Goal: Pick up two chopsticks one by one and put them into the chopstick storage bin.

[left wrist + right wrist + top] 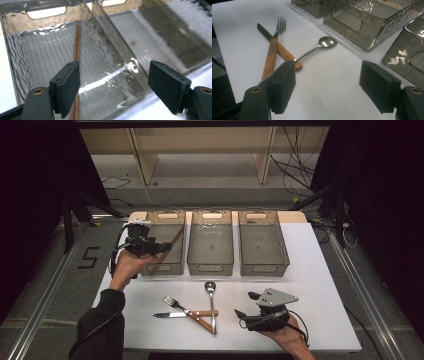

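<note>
Here, the left gripper (162, 248) is hovering over the near end of the left bin (176, 268), its jaws standing wide apart with nothing between the pads. In the left gripper view, a thin brown stick (77, 50) is lying inside that bin, running away from the gripper along the bin floor and passing just inside the left-hand pad without touching it; from above, the stick (170, 247) is slanting across the bin, just beyond the jaws.

Nearer the person, the right gripper (246, 304) is resting low over the white bench (325, 285), its jaws also spread wide and holding nothing. Just to its left on the bench, a wooden-handled fork (271, 52) and a wooden-handled knife (277, 47) are lying crossed, handles touching, and a metal spoon (322, 45) is lying over them, its bowl pointing toward the bins. The middle bin (210, 268) and the right bin (263, 269) are standing side by side ahead of the right gripper.
</note>
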{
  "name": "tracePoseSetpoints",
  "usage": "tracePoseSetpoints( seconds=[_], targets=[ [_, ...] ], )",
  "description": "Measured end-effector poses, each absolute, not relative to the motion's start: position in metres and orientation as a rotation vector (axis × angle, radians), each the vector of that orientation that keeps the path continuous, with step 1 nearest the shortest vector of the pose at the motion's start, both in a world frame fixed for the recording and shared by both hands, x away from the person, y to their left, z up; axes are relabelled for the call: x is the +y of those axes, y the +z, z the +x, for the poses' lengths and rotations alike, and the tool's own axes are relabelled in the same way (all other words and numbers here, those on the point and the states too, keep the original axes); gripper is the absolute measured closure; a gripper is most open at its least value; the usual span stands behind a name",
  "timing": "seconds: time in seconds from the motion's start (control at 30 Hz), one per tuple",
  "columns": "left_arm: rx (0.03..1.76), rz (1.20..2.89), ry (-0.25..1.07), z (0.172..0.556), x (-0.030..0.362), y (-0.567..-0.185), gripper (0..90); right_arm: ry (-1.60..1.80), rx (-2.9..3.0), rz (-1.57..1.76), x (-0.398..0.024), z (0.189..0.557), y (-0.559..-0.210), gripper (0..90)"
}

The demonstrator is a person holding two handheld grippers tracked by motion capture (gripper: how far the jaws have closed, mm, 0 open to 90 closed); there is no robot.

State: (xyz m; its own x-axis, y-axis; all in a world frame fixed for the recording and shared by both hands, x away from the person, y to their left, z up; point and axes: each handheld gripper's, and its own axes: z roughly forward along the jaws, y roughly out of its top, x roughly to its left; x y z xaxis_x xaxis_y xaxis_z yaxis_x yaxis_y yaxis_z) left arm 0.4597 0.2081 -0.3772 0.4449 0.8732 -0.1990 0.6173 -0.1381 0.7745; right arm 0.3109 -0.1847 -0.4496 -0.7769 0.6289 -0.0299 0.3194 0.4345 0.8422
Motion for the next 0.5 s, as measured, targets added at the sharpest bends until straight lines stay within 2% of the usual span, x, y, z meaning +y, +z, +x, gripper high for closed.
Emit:
tracePoseSetpoints(
  seconds=[0.2, 0.5],
  targets=[
    [1.213, 1.811, 0.387, 0.429, 0.206, -0.378, 21.9, 1.28, 2.357, 0.815, -0.179, 0.31, -0.448, 29.7],
    [1.189, 1.833, 0.389, 0.406, 0.199, -0.39, 20.1, 1.258, 2.37, 0.875, -0.171, 0.312, -0.45, 30.6]
  ],
)
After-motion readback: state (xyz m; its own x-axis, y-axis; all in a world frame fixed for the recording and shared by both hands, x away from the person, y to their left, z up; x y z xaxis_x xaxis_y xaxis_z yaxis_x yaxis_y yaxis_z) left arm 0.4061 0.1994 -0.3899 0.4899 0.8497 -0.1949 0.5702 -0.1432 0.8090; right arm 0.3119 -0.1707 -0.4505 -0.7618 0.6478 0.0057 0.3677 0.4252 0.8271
